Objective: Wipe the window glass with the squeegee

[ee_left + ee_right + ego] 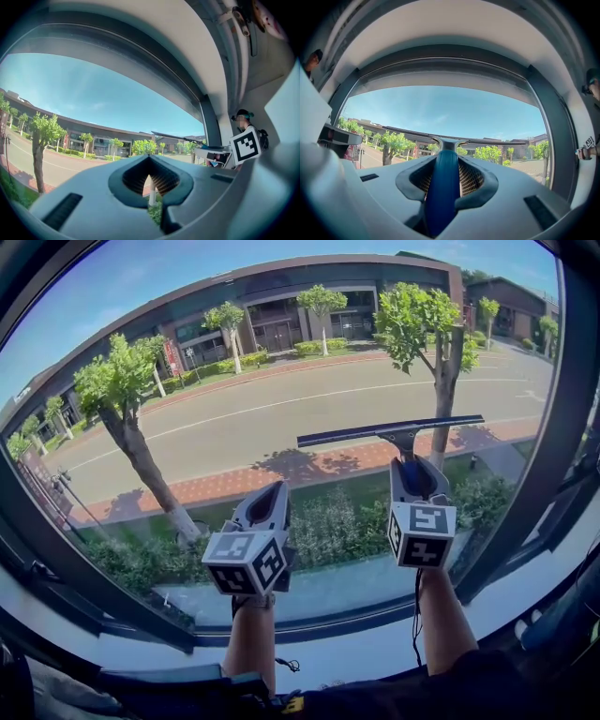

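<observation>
At two o'clock on the glass (281, 381), our right tool (413, 465) clamps the squeegee (389, 431); left tool (272, 493) closed, empty. We risk streaks if it tilts.

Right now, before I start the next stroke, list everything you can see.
squeegee: one, blue handle and dark blade, raised before the glass
window glass: one pane, clear, ahead
window frame: one, dark, around the glass
sill: one, pale, below the glass
trees: several, green, outside along the road
building: one, brown, across the road
left claw: one, grey, shut and empty, lower left
right claw: one, grey, shut on the squeegee handle
forearms: two, bottom of the head view
</observation>
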`<state>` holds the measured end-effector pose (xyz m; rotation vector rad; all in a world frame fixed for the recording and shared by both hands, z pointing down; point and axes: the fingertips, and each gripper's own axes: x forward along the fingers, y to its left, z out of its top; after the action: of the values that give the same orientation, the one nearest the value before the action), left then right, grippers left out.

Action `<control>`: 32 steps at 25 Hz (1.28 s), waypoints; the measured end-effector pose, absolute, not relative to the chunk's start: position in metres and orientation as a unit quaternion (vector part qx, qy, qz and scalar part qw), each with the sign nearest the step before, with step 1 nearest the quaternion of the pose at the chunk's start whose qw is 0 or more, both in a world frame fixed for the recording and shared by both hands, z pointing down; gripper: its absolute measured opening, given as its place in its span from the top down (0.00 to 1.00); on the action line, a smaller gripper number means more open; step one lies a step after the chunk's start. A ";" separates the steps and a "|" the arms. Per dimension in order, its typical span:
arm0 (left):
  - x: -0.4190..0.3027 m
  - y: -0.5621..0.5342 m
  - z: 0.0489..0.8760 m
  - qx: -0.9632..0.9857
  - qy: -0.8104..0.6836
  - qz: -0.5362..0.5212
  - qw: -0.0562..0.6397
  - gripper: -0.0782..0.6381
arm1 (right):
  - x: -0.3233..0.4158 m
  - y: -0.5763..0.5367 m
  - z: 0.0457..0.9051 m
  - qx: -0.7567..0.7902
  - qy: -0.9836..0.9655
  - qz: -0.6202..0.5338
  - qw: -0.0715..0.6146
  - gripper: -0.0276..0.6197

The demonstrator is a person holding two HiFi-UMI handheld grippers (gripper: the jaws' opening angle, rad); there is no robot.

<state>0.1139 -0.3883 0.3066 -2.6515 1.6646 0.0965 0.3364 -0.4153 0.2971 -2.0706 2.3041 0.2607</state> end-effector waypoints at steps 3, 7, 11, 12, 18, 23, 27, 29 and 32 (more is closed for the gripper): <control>0.113 -0.391 0.316 -0.847 0.531 0.031 -0.004 0.89 | 0.336 -0.416 0.309 -0.666 0.741 0.082 0.008 0.77; 0.118 -0.391 0.326 -0.850 0.526 0.028 -0.016 0.89 | 0.336 -0.415 0.325 -0.664 0.744 0.075 -0.003 0.77; 0.124 -0.393 0.338 -0.853 0.521 0.024 -0.024 0.89 | 0.338 -0.415 0.342 -0.664 0.743 0.078 -0.010 0.77; 0.125 -0.392 0.341 -0.854 0.519 0.024 -0.026 0.89 | 0.338 -0.414 0.345 -0.664 0.744 0.076 -0.010 0.77; 0.135 -0.388 0.359 -0.860 0.508 0.012 -0.044 0.89 | 0.337 -0.413 0.363 -0.667 0.742 0.062 -0.010 0.77; 0.142 -0.391 0.375 -0.858 0.510 0.011 -0.057 0.89 | 0.343 -0.417 0.387 -0.667 0.742 0.053 -0.019 0.77; 0.141 -0.390 0.382 -0.856 0.512 0.004 -0.067 0.89 | 0.341 -0.417 0.400 -0.667 0.742 0.051 -0.030 0.77; 0.140 -0.389 0.383 -0.857 0.510 0.006 -0.068 0.89 | 0.339 -0.416 0.401 -0.667 0.743 0.050 -0.031 0.77; 0.141 -0.388 0.386 -0.858 0.510 0.006 -0.071 0.89 | 0.339 -0.415 0.404 -0.667 0.743 0.046 -0.029 0.77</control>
<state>0.1412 -0.3883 0.3863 -2.8221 1.6768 0.0204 0.3391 -0.4152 0.4036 -2.1341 2.3798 0.1465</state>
